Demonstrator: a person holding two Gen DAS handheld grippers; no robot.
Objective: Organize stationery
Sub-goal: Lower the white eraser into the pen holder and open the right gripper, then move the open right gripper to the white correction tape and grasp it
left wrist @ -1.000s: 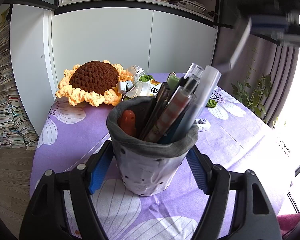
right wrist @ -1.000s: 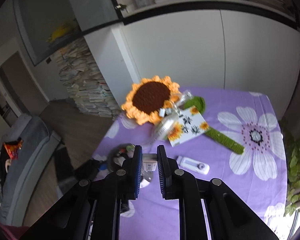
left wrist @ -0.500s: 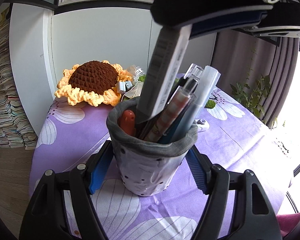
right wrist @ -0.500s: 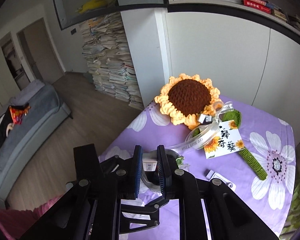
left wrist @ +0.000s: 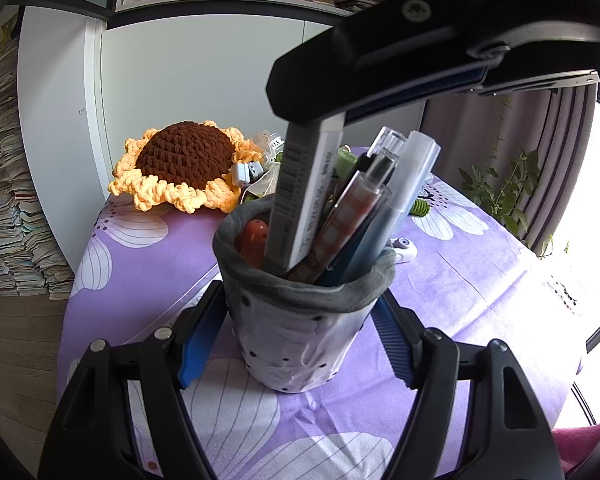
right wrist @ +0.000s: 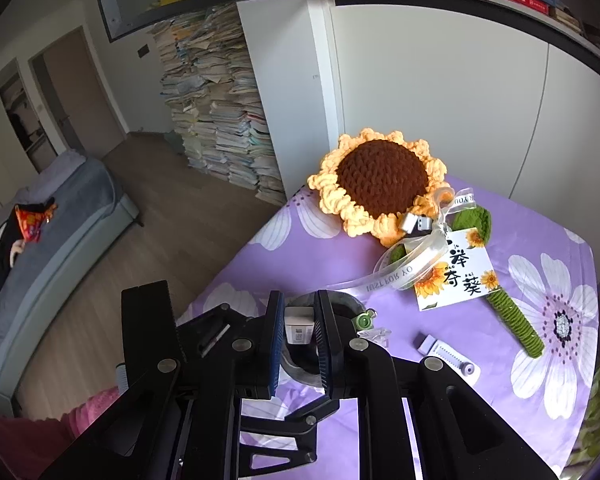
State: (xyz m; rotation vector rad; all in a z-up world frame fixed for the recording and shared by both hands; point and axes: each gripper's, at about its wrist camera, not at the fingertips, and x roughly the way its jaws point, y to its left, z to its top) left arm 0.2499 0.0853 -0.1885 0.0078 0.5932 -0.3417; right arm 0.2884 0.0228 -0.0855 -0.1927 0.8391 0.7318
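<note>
The right gripper has come down over the pen pot, and the long white box it carries now dips inside the pot. Its jaws are squeezed tight on the top of the box. A barcode and small print run down the box, too small to read. The left gripper hugs the pot from both sides, its blue pads pressed on the spotted cloth. Pens stand in the pot beside the box. On the purple flower cloth a knitted sunflower lies with a ribbon that says "JUST FOR YOU" and a card with big black Chinese letters
</note>
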